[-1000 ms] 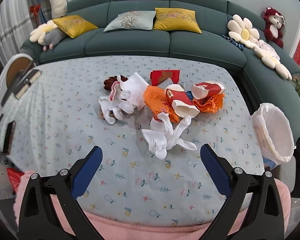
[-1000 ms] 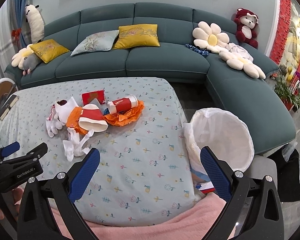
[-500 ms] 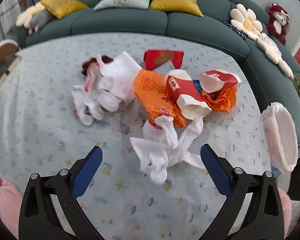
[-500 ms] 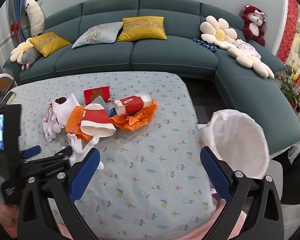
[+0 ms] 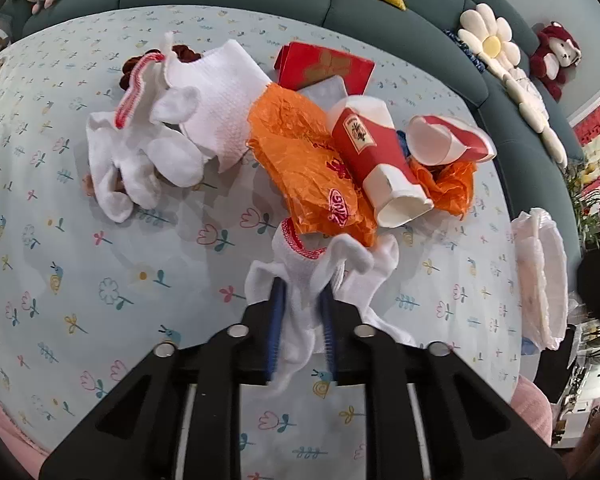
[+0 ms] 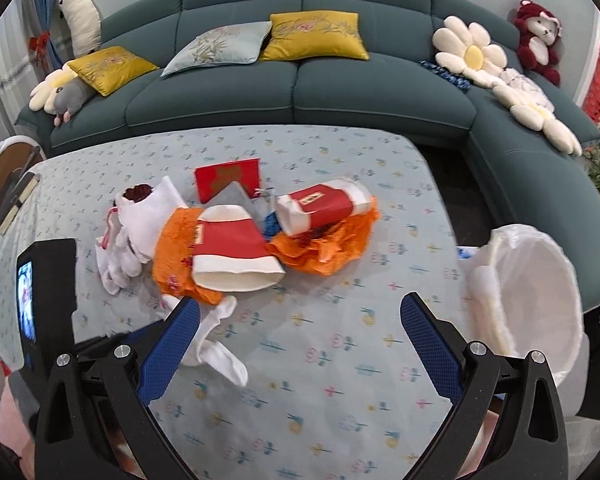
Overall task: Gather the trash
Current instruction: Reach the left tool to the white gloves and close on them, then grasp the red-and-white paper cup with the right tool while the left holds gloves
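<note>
white cotton fills the left wrist view: the left tool (image 5: 302,304) is closing on a white glove (image 5: 320,268), the cloth bunched between its blue pads (image 5: 278,320) on the flowered worktop (image 5: 100,280). just past the glove lies an orange bag (image 5: 304,168), touching it at the far edge. on the bag rests a red cup (image 5: 380,160) on its side, mouth toward the camera; a second cup (image 5: 448,140) lies to its right on more orange plastic. a red envelope (image 5: 324,66) sits behind them. to the left is a second glove (image 5: 140,160) with a white paper towel (image 5: 220,92) over it. the lined bin (image 5: 540,276) stands off the worktop's right edge.

in the right wrist view the right tool (image 6: 300,340) hangs over bare cloth with its jaws wide apart and nothing between them. the left tool (image 6: 100,344) shows at the lower left, mostly hidden behind the right tool's finger, with the glove (image 6: 216,344) beside it. the trash pile lies beyond, cup (image 6: 232,248) in front, second cup (image 6: 320,208) behind it to the right. the bin (image 6: 540,292) stands at the right, open, beside the worktop (image 6: 340,380). a teal sofa (image 6: 300,92) runs behind.
</note>
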`<state>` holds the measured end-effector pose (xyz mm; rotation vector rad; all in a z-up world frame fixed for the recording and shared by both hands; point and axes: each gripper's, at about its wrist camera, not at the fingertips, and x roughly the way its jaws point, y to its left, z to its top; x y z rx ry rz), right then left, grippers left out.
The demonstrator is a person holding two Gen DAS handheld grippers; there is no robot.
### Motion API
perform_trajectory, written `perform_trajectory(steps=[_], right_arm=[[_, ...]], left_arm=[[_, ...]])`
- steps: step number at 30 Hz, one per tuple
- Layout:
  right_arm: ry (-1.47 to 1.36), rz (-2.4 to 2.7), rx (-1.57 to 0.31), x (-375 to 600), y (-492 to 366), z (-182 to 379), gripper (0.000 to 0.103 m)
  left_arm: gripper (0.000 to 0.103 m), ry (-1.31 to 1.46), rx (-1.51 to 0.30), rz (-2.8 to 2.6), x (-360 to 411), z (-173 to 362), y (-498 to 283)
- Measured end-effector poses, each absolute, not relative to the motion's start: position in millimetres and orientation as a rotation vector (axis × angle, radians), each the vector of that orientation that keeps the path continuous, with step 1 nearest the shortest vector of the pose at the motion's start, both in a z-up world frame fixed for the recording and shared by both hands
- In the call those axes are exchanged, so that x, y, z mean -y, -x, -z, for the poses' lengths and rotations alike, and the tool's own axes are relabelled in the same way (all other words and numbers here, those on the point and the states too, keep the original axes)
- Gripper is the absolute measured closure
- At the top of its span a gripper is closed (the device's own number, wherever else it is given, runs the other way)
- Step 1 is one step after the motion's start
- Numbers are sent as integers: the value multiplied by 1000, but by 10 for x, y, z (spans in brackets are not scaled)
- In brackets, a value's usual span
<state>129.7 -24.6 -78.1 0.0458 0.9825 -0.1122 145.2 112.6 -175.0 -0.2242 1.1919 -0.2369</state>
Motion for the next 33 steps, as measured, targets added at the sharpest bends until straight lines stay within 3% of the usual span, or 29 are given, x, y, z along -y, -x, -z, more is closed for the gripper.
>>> perform_trajectory(steps=[4, 10, 14, 29, 33], right_arm=[[-69, 68, -993, 123, -1397, 881, 7], [-119, 13, -1033, -31, -1520, 1085, 23], [-152, -7, -1064, -72, -1543, 1242, 24], [-355, -82, -1122, -194, -1743, 1749, 34], [-377, -85, -1118, -215, -1836, 1785, 42]], left_arm=[[89, 239, -1158, 219, -1276, 1605, -1415], [89, 236, -1123, 172, -1548, 1392, -1360], [89, 219, -1109, 97, -1730, 1334, -1348], [89, 188, -1099, 22, -1921, 1388, -1472], [89, 177, -1097, 24, -1893, 1390, -1511]])
